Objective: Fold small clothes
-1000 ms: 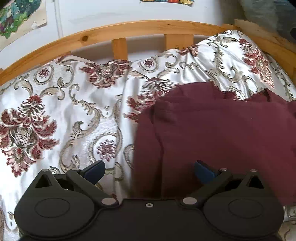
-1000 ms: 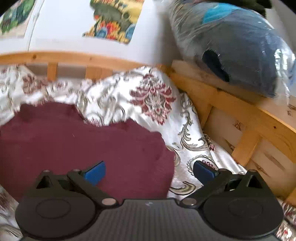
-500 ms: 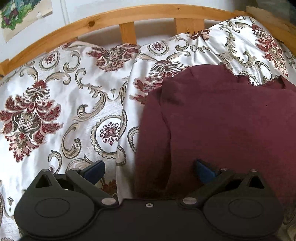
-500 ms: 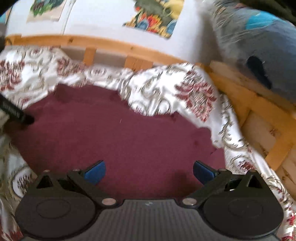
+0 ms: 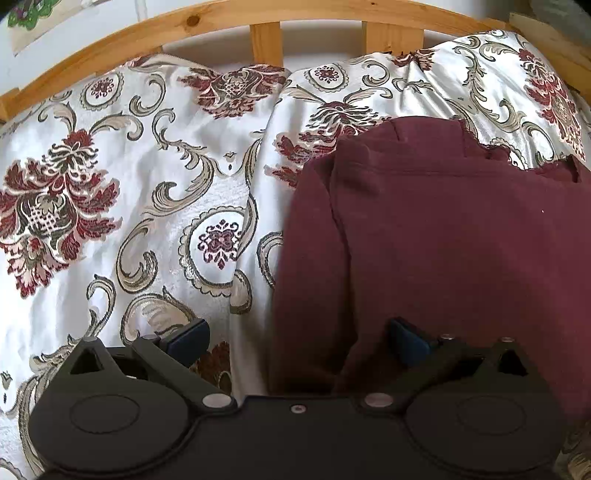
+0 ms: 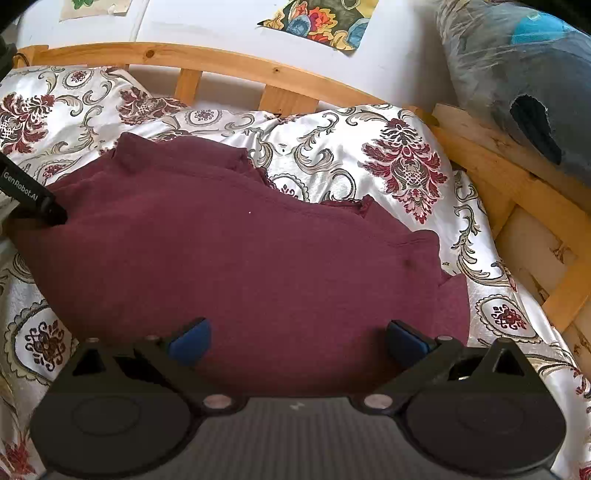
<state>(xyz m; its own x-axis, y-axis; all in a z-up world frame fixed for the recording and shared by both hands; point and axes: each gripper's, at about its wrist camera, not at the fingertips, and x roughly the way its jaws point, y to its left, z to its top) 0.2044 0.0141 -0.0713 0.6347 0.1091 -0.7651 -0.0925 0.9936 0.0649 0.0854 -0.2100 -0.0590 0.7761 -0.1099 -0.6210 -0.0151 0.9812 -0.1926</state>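
A maroon garment [image 6: 240, 258] lies spread flat on a floral bedspread [image 6: 388, 166]. In the left wrist view it [image 5: 443, 240] fills the right half, its left edge running down the middle. My left gripper [image 5: 295, 338] is open and empty, straddling that left edge near the lower corner. My right gripper [image 6: 295, 338] is open and empty, low over the garment's near edge. A finger of the left gripper [image 6: 35, 199] shows at the garment's left side in the right wrist view.
A wooden bed rail [image 5: 258, 18] curves behind the bedspread [image 5: 110, 221]. In the right wrist view the rail [image 6: 221, 62] continues into a wooden frame [image 6: 517, 192] on the right, with a plastic-wrapped bundle [image 6: 517, 74] above it. Posters [image 6: 321, 18] hang on the wall.
The right gripper has swung left, from the garment's right edge to over its middle. The left gripper has tilted down and drawn nearer to the garment's left edge. Both stayed open.
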